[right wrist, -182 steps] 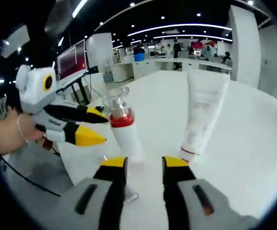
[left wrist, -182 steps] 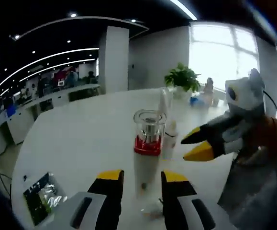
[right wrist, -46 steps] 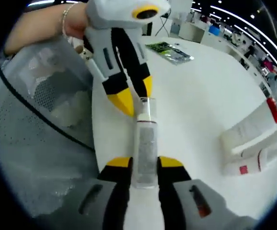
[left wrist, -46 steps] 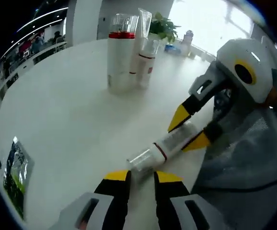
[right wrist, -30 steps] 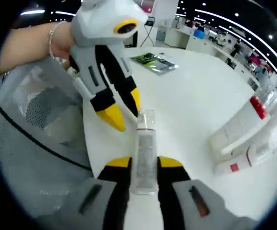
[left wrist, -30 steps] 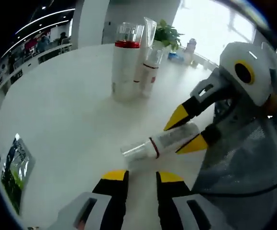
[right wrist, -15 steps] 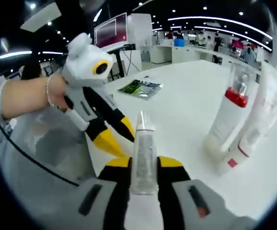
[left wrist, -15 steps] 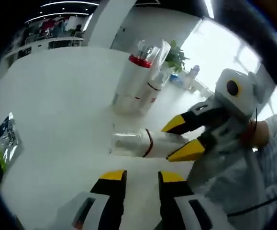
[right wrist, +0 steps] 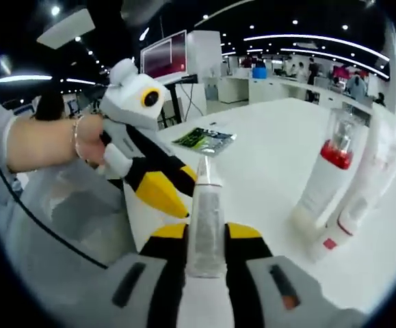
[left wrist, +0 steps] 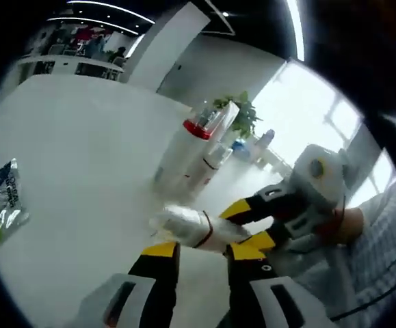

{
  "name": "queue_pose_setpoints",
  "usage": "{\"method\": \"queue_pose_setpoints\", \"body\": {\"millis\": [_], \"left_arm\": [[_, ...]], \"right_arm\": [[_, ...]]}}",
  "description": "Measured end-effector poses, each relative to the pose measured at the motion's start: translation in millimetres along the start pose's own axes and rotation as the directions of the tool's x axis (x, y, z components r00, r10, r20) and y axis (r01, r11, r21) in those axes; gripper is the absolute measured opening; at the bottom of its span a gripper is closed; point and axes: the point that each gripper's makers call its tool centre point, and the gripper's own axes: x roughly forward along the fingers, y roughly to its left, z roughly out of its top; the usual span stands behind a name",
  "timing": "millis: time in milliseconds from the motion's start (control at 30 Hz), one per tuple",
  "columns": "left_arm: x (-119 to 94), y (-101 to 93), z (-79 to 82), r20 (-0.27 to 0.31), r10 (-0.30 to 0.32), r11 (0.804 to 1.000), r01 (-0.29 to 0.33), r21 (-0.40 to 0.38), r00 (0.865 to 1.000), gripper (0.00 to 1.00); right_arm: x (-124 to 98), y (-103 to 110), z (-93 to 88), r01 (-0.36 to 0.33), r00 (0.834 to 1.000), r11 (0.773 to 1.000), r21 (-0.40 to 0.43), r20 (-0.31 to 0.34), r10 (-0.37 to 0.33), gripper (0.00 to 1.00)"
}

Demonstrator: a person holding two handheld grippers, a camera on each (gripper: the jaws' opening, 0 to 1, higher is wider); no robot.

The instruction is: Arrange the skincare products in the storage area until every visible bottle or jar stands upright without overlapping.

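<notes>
While the right gripper [right wrist: 205, 236] pinches a clear, red-banded bottle [right wrist: 205, 217] between its jaws above the white table [right wrist: 273, 157], the left gripper [left wrist: 203, 251] hovers beside it, jaws spread. Two more products stand upright far right: a red-collared bottle [right wrist: 326, 176] touching a white tube [right wrist: 372, 174].

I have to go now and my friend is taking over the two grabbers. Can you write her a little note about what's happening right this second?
Right tool: shut on the clear-capped bottle, held off the table.
Left tool: open, holding nothing, just beside that bottle.
Already upright on the white table: red-collared bottle and white tube, close together.
Left to do: stand the held bottle upright beside them, not overlapping.
</notes>
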Motion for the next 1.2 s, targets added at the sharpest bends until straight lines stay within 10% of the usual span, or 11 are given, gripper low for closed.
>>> {"method": "queue_pose_setpoints", "body": {"millis": [567, 1200], "left_arm": [[-8.1, -16.0, 30.7, 0.156, -0.081, 0.997, 0.080, 0.014, 0.984, 0.31], [-9.3, -34.2, 41.1, 0.203, -0.159, 0.984, 0.140, 0.107, 0.966, 0.30]], "right_arm": [[-0.9, 0.9, 8.6, -0.011, 0.999, 1.000, -0.007, 0.045, 0.012, 0.20], [-0.1, 10.2, 8.1, -0.053, 0.998, 0.997, -0.048, 0.040, 0.055, 0.21]]}}
